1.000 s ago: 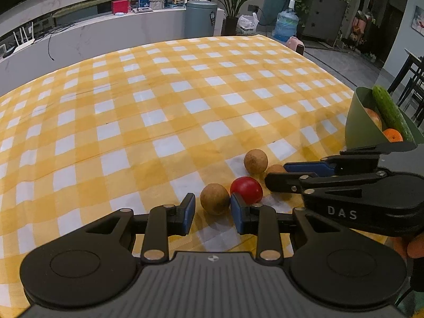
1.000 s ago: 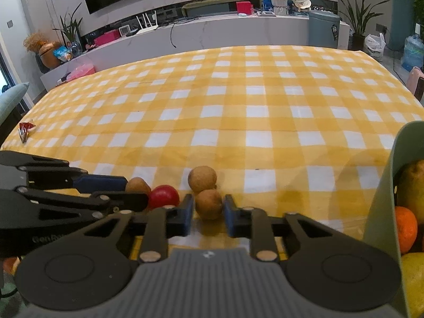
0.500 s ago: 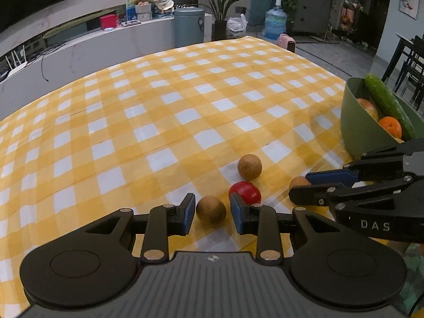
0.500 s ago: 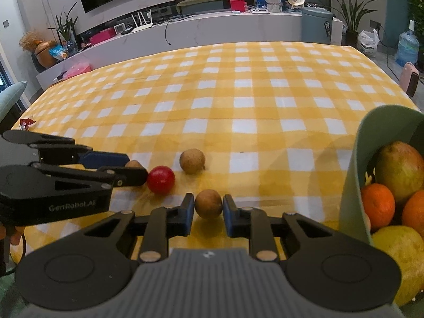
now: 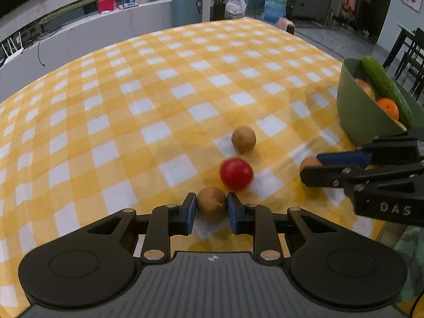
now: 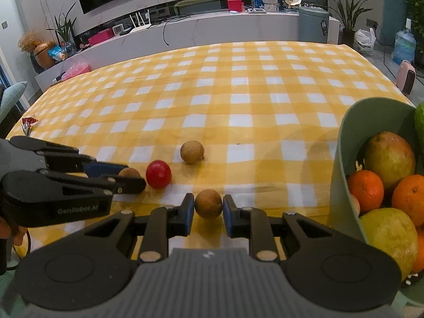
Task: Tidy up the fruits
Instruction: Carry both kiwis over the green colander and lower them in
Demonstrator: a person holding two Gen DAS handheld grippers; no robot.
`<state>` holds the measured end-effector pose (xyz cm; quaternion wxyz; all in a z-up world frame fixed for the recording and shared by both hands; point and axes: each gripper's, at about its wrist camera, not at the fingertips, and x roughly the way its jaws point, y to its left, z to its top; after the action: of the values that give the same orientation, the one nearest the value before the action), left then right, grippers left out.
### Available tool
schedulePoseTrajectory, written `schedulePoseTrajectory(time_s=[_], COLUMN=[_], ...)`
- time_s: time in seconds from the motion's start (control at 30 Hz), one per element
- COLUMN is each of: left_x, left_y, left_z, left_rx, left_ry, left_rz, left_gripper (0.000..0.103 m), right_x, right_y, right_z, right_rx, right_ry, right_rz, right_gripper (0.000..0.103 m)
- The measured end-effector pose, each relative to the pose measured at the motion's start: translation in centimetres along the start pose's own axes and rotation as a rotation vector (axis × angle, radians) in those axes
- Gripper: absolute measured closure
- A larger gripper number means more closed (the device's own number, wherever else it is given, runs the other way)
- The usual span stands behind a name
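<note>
My left gripper (image 5: 211, 208) is shut on a small brown round fruit (image 5: 211, 203), held just above the checked cloth. My right gripper (image 6: 208, 208) is shut on another brown round fruit (image 6: 208, 203); it shows in the left wrist view (image 5: 308, 163) between the right fingers. A red cherry tomato (image 5: 235, 173) and a third brown fruit (image 5: 243, 139) lie loose on the cloth between the grippers. In the right wrist view the tomato (image 6: 158, 174) sits next to the left gripper (image 6: 129, 176). A green bowl (image 6: 344, 164) of fruit stands at the right.
The bowl (image 5: 355, 116) holds oranges (image 6: 367, 190), a mango (image 6: 389, 157), a yellow fruit (image 6: 391, 235) and a cucumber (image 5: 385, 86). The yellow checked tablecloth (image 6: 238, 92) stretches far back. A small red wrapper (image 6: 28, 122) lies at its left edge. A white counter stands beyond the table.
Both grippers have lifted and drawn back with their brown fruits. The left jaws closed on their fruit. The right gripper moved away to the right, toward the bowl. The tomato looks blurred, shifting slightly.
</note>
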<state>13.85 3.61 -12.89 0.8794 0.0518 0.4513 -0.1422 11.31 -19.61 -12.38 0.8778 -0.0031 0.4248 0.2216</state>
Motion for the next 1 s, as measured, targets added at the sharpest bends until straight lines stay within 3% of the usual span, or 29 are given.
schedulePoseTrajectory(time_s=[0.13,0.37,0.73,1.0], left_x=[-0.9,-4.6,-9.7,-9.6], left_y=[-0.2,-0.8,-6.2,-11.2], left_z=[-0.1,0.8,2.7,4.8], left_rx=[-0.013,-0.076,-0.042,0.016], left_ry=[-0.017,-0.068,-0.162,-0.166], left_rz=[0.025,0.001,-0.11,-0.205], left_gripper=[0.076,0.076,0.076,0.076], right_x=[-1.0,-4.5,-11.9,-16.4], right_y=[0.0,0.2,-1.4,-6.5], right_z=[-0.2,-0.4,-2.3,-4.2], right_rx=[0.009,-0.007,0.0,0.067], right_ry=[-0.011,-0.075,-0.191,-0.241], right_rz=[0.009,0.025,0.021,-0.082], right_gripper=[0.084,0.084,0.084,0.084])
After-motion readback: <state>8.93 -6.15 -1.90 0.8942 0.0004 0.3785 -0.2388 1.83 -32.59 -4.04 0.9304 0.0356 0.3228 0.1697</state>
